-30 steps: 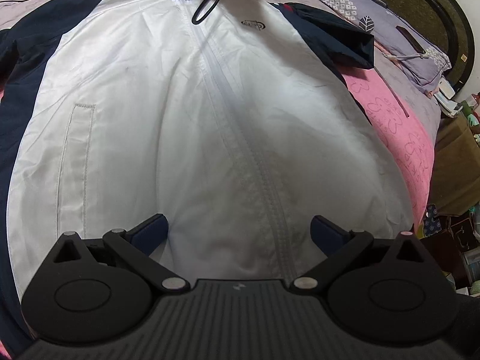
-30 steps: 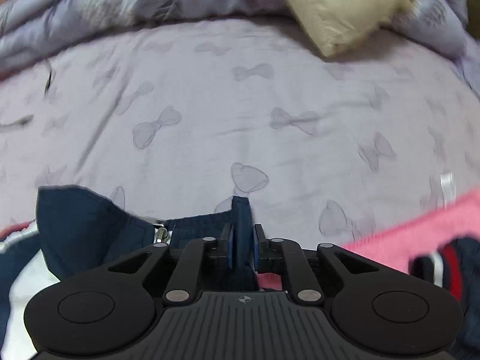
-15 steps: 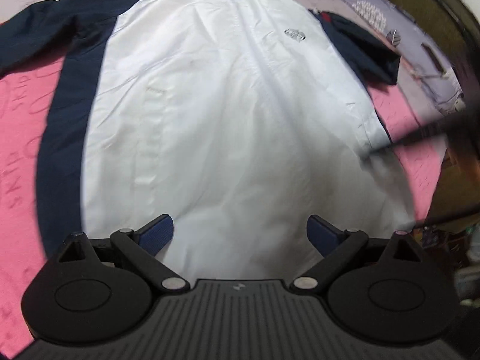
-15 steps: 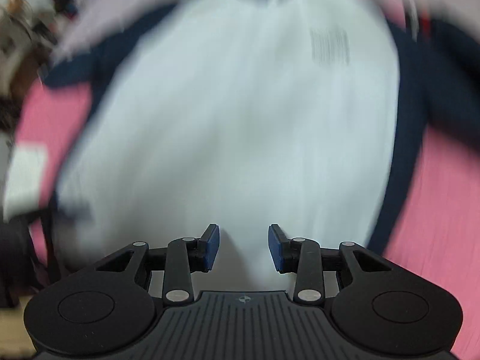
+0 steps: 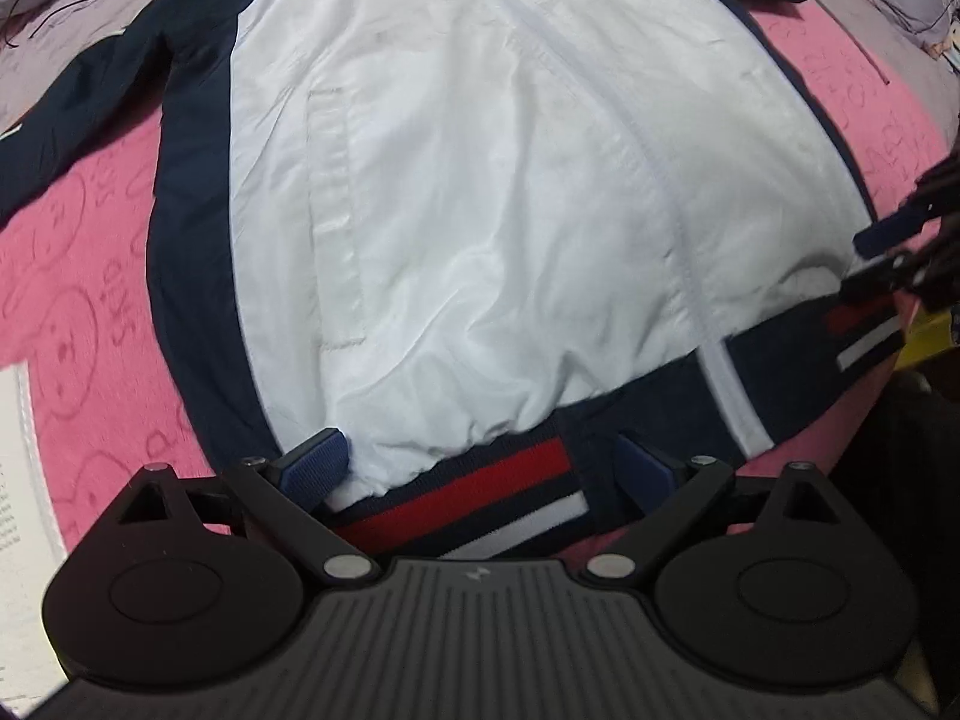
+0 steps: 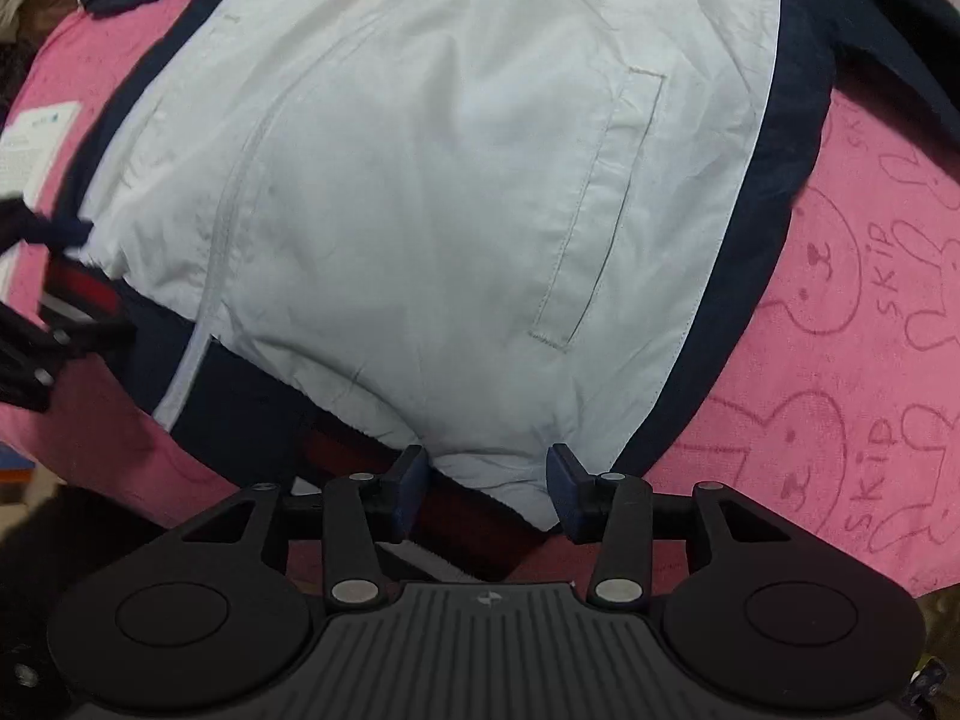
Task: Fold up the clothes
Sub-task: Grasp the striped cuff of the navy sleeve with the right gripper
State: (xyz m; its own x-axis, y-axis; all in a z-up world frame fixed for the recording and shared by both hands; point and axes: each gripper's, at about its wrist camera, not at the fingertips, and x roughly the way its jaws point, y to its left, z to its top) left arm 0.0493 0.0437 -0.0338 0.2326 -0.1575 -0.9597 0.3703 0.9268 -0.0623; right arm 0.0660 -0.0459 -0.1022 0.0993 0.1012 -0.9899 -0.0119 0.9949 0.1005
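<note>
Jacket lies flat, front up, on a pink blanket on the bed, filling the centre of both wrist views. Its long axis runs from the collar end at the top of each frame down to the striped hem band at the bottom edge, directly above the fingers.

Left gripper points steeply down over the hem. Its fingers stand wide, closing slightly, spanning the red-white stripe section; the pads do not press on cloth, and nothing is held.

Right gripper points straight down over the opposite hem corner. Its fingers are about half spread and opening; white fabric and hem band lie between them, not gripped.

Each gripper shows at the side edge of the other's view, so both sit along the same hem line, one per corner. Judged next step: pinch the hem at both corners and carry it along the long axis toward the collar.
</note>
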